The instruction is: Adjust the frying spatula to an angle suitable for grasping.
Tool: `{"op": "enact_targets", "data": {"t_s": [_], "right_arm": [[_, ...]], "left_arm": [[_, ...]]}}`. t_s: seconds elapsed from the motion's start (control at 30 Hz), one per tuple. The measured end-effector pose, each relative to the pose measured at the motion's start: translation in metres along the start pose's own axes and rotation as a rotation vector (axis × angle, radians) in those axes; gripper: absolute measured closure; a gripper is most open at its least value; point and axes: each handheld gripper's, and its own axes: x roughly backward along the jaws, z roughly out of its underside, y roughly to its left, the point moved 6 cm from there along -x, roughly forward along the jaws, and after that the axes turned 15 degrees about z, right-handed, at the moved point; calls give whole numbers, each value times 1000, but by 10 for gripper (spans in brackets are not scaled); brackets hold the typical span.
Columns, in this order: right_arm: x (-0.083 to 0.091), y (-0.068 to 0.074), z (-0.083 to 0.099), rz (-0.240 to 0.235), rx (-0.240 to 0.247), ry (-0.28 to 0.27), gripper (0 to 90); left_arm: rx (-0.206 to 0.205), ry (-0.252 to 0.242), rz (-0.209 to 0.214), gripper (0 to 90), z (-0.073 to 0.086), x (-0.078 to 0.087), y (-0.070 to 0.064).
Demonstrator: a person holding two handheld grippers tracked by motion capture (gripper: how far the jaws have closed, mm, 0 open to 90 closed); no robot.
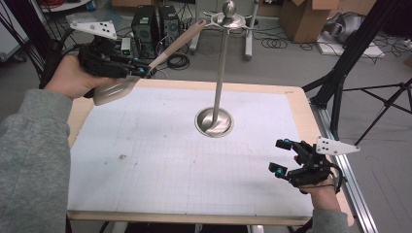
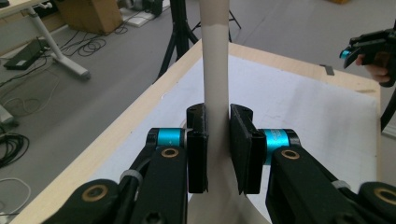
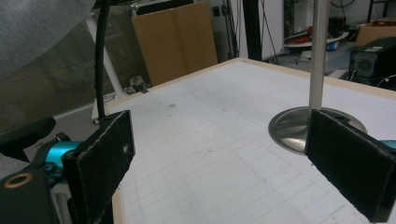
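The left claw [image 1: 138, 70] is clamped on the pale handle of a spatula [image 1: 145, 65], held in the air above the far left corner of the bench [image 1: 145, 160], its handle tip reaching up to the top of the metal stand [image 1: 221, 73]. The right claw [image 1: 281, 156] hovers wide and empty over the near right edge, well apart from the stand's round base.

Materials and finishes at the table

Spatula [image 1: 145, 65]: matt beige handle that looks like smooth plastic or wood, dull grey metal blade. Stand [image 1: 214, 121]: polished metal pole and glossy round base that mirror the light. Left gripper [image 2: 218, 149] and right gripper [image 3: 229, 163]: matt black plastic frames, rough black pads, shiny blue anodised metal collars, brass-coloured rivets. Table [image 1: 301, 104]: pale bare wood edge under a matt white gridded sheet [image 1: 170, 165]. Sleeve [image 1: 29, 160]: soft grey knitted cloth
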Motion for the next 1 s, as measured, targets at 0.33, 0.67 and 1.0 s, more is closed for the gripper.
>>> {"op": "enact_targets", "data": {"t_s": [0.33,0.67,1.0], "right_arm": [[4,0,-4,3,3,-17,75],[2,2,-4,-1,9,-9,75],[2,1,-4,0,8,-13,75]], "left_arm": [[5,4,13,770,2,-7,2],[21,-2,25,770,8,-20,3],[20,20,22,770,10,-31,4]]}}
